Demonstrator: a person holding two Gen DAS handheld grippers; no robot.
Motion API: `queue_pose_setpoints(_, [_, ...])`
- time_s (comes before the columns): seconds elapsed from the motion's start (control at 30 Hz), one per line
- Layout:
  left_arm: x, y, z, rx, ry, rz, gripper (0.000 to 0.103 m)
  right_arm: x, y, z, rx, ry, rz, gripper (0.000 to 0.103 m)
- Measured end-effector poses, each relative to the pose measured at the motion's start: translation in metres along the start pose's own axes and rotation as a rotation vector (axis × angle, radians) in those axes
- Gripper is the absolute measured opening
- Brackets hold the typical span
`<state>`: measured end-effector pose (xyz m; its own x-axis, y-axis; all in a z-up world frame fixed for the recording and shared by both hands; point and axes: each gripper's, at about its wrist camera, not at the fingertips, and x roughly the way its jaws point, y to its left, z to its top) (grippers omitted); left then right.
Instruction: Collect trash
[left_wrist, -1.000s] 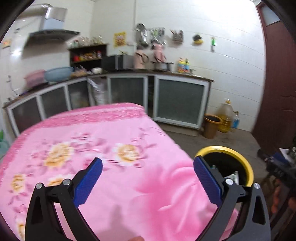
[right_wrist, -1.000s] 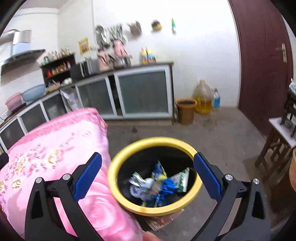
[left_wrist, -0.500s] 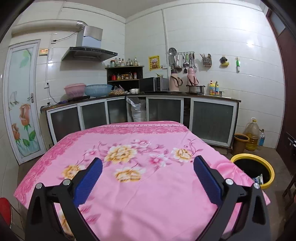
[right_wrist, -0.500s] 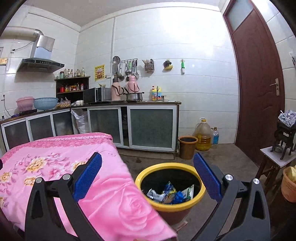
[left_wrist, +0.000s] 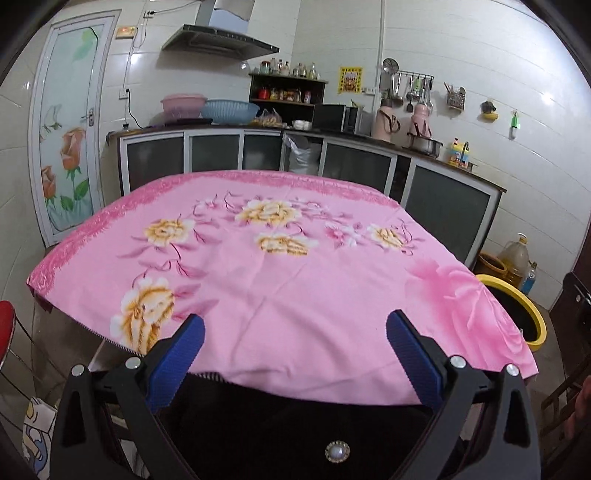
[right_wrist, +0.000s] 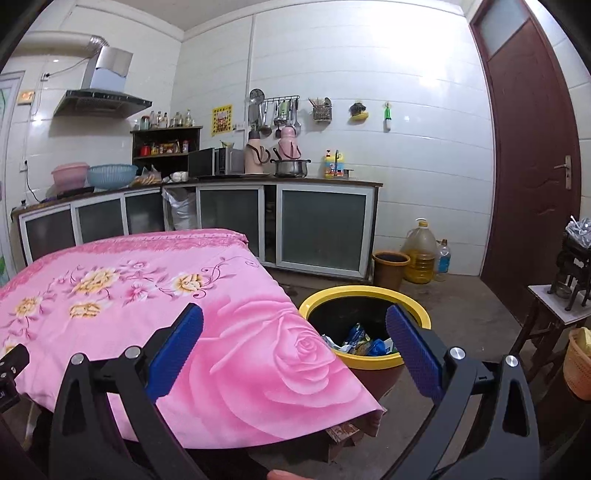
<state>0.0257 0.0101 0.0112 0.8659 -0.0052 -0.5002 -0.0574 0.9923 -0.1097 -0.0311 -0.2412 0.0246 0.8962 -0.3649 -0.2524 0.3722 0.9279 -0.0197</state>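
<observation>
A yellow-rimmed black trash bin (right_wrist: 364, 306) stands on the floor at the table's right corner, with crumpled wrappers (right_wrist: 364, 341) inside it. In the left wrist view only part of the bin (left_wrist: 517, 306) shows past the cloth. The table carries a pink flowered cloth (left_wrist: 280, 266) with nothing lying on it. My left gripper (left_wrist: 295, 347) hangs open over the near table edge, empty. My right gripper (right_wrist: 293, 343) is open and empty, held back from the bin and above the cloth's corner.
Kitchen cabinets (right_wrist: 321, 229) run along the far wall. A brown bucket (right_wrist: 389, 267), an oil jug (right_wrist: 419, 254) and a bottle stand by them. A wooden stool (right_wrist: 554, 314) and an orange basket (right_wrist: 578, 362) are at the right. A red stool (left_wrist: 5, 328) sits left.
Both grippers have pulled back and up from the bin and table. The bin now looks smaller and farther; the whole tabletop is in view. Both stayed open.
</observation>
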Motion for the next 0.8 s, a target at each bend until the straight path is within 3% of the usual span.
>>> queue_pose_setpoints(0.17, [-0.002, -0.002, -0.002, 0.017, -0.009, 0.042, 0.095, 0.0, -0.002, -0.003, 0.017, -0.006, -0.027, 0.095])
queue_pose_setpoints(0.23, [-0.005, -0.004, 0.0, 0.022, -0.02, 0.093, 0.095, 0.001, -0.002, -0.003, 0.023, -0.003, -0.034, 0.095])
queue_pose_setpoints(0.8, [-0.011, -0.01, -0.001, 0.033, -0.017, 0.081, 0.095, 0.002, 0.0, -0.008, -0.001, 0.011, -0.028, 0.095])
